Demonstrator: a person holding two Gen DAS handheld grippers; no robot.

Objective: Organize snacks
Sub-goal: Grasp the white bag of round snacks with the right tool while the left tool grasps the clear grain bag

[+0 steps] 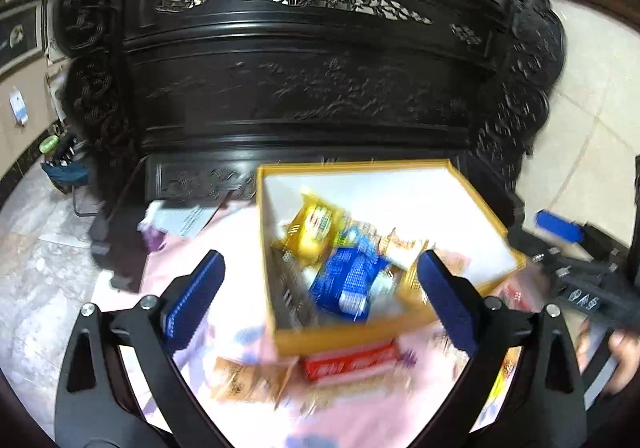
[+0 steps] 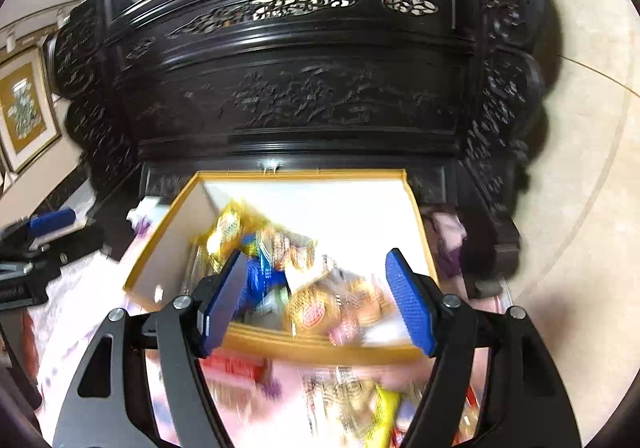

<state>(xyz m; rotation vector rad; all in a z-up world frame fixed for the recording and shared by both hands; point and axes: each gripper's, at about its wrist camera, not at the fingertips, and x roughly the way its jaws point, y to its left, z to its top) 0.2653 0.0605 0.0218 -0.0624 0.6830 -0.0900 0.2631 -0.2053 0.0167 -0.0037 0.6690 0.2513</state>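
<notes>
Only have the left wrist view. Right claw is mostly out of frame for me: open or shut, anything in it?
Observer: The right claw is open, with nothing between its pads. It points at the near side of the box.
Operator: What's behind my right finger, inside the box?
Observer: A gold packet with a round red logo, lying by the near wall.
Operator: Anything still outside on that side?
Observer: A yellow packet lies on the pink cloth in front of the box, among other blurred wrappers.
</notes>
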